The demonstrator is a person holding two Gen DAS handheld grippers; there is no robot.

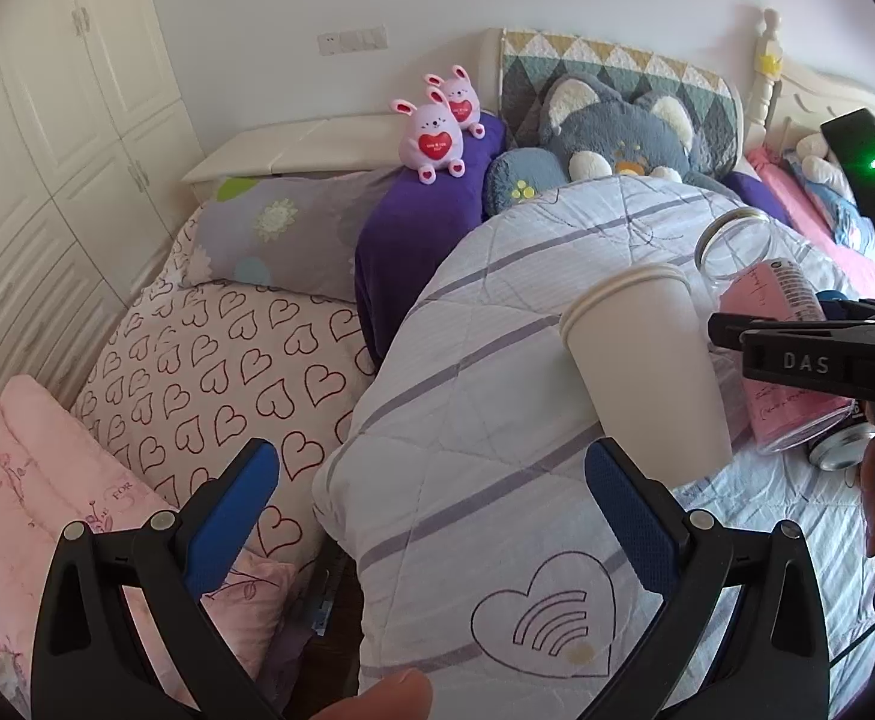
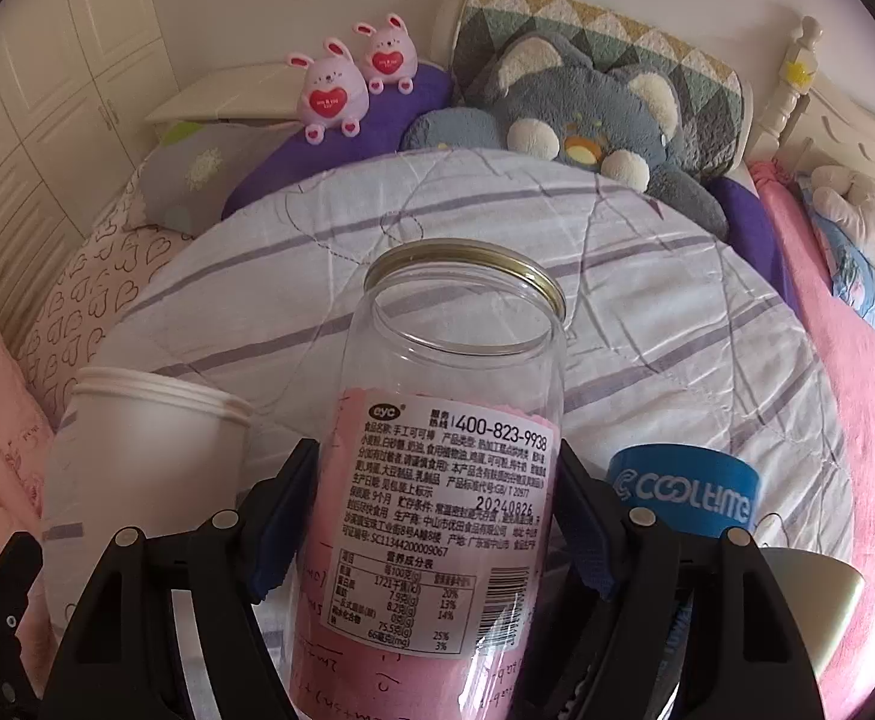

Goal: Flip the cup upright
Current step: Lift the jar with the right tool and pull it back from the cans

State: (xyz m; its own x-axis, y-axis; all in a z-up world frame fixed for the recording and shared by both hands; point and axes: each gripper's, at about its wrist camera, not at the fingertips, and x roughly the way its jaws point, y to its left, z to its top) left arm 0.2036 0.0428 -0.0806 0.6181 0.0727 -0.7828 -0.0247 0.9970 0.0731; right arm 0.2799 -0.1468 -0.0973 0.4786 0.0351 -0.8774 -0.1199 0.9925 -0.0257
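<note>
The right gripper [image 2: 431, 516] is clamping the clear jar [image 2: 437, 480], mouth up, over the quilt [image 2: 647, 312]; the left gripper [image 1: 431, 516] is hanging wide open and empty. The white cup [image 1: 647, 360] is standing just left of the jar, rim up. On soft bedding the jar is risking tipping on release, knocking the cup or blue can [image 2: 683, 492]; the quilt's far side is offering room.

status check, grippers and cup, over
Left gripper open, empty. Right gripper shut on clear jar, mouth up. White cup beside it, rim up. Blue can close right.
</note>
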